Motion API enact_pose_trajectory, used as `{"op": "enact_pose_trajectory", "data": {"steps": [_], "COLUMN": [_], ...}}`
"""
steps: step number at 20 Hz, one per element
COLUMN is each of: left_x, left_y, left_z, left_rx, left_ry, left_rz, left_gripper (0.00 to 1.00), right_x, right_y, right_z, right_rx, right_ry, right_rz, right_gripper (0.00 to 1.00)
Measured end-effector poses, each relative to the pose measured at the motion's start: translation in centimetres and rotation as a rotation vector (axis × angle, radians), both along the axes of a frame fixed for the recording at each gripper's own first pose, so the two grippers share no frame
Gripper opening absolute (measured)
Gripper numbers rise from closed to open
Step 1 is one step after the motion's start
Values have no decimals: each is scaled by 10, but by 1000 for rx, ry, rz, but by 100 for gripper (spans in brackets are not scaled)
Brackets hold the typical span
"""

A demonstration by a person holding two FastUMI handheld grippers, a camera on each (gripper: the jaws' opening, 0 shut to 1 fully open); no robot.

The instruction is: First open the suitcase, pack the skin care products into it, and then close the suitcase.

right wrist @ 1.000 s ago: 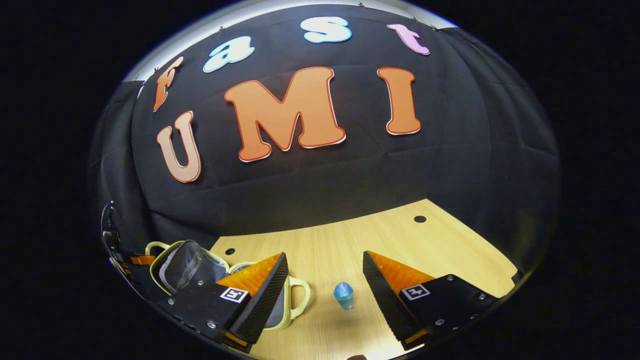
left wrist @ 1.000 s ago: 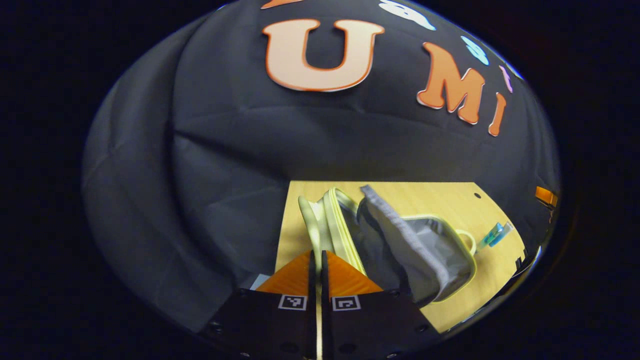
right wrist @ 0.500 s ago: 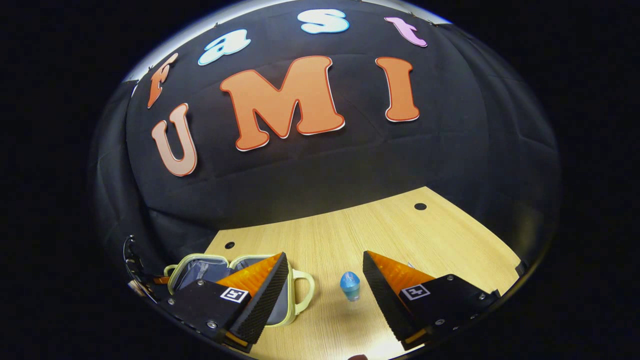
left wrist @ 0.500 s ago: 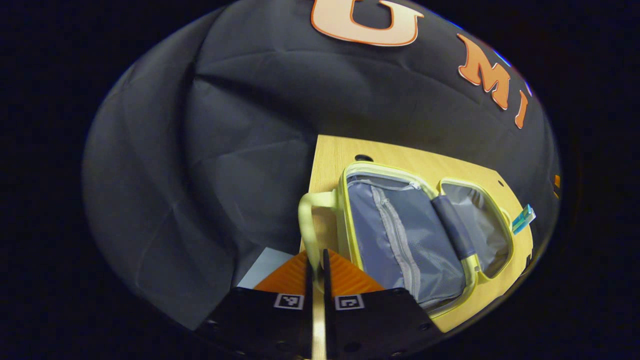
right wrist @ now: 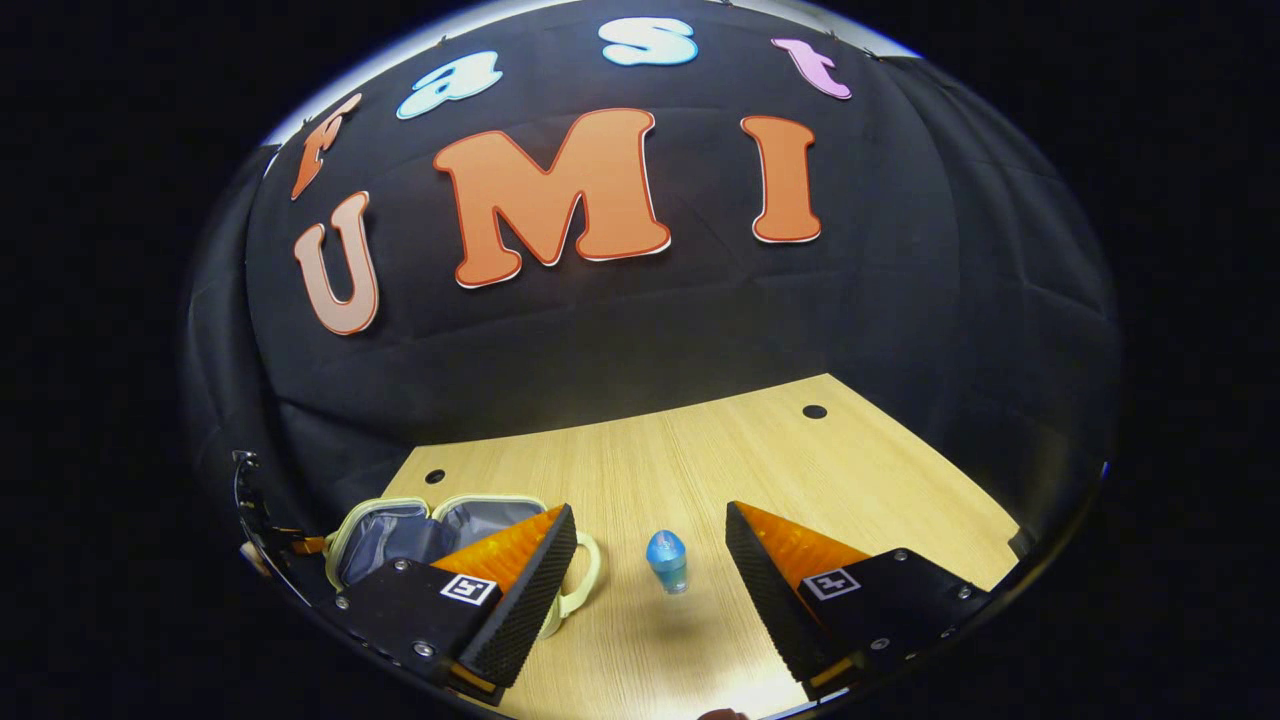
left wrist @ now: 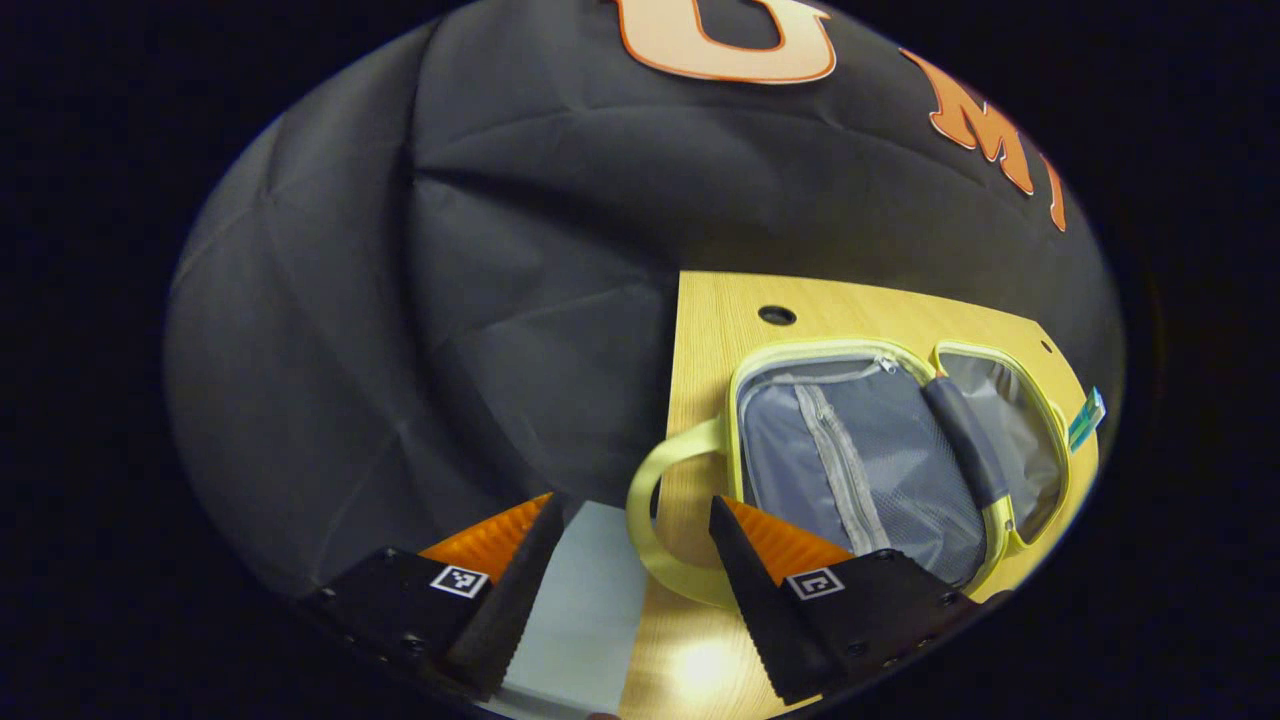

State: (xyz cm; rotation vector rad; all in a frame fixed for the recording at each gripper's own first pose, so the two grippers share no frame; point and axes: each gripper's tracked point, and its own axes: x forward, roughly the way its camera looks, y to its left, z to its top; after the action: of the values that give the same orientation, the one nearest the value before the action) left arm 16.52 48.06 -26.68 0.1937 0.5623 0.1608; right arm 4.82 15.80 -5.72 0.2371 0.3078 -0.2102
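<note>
Judging bottle (right wrist: 666, 561) light, rigid, tippy: pinch mid-body, lower centre | suitcase (left wrist: 880, 455) soft, flat open, right | right gripper (right wrist: 650, 585) spread | left gripper (left wrist: 630, 575) spread around handle (left wrist: 655, 520)

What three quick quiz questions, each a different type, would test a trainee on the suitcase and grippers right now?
1. True or false: the small yellow-trimmed suitcase with grey lining lies open on the light wooden table.
2. Multiple choice: the left gripper is (A) shut on the suitcase's pale yellow loop handle, (B) open, with the handle lying between its fingers, (C) shut on a bottle.
3. Fill in: the small bottle with the blue cap stands on the table ahead of the open ____ gripper.

Key: 1 true; 2 B; 3 right.
</note>
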Motion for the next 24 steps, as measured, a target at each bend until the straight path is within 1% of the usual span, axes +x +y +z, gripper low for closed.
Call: {"op": "enact_pose_trajectory", "data": {"steps": [2,3,4,5,7,10,12,15,18,20,21,24], "left_x": [3,8,13,15,11,1,-15,-25,-27,-28,-26,-27], "left_y": [-14,-27,-42,-59,-105,-196,-262,-358,-458,-518,-546,-625], "left_z": [41,65,88,110,146,194,208,218,206,187,177,130], "left_rx": [80,114,134,136,100,68,51,3,-27,-52,-62,-103], "left_ry": [-90,-151,-208,-251,-325,-437,-485,-519,-504,-490,-477,-457], "left_rz": [-19,-38,-54,-68,-106,-214,-280,-383,-492,-544,-556,-602], "left_gripper": [94,97,96,96,96,95,95,95,96,96,96,96], "right_x": [-3,-5,-7,-8,-13,-17,-17,-12,-7,-5,-3,3], "right_y": [-6,-8,-10,-12,-21,-36,-46,-67,-88,-105,-113,-143], "right_z": [1,1,-1,-2,-3,-7,-11,-21,-31,-36,-39,-51], "right_rx": [-7,-11,-16,-26,-65,-123,-130,-116,-104,-115,-123,-128], "right_ry": [-8,-10,-10,-11,-16,-14,-18,-10,8,16,21,43], "right_rz": [-10,-11,-11,-10,-15,-12,0,18,56,85,98,131], "right_gripper": [95,95,95,95,95,95,95,95,95,96,96,96]}}
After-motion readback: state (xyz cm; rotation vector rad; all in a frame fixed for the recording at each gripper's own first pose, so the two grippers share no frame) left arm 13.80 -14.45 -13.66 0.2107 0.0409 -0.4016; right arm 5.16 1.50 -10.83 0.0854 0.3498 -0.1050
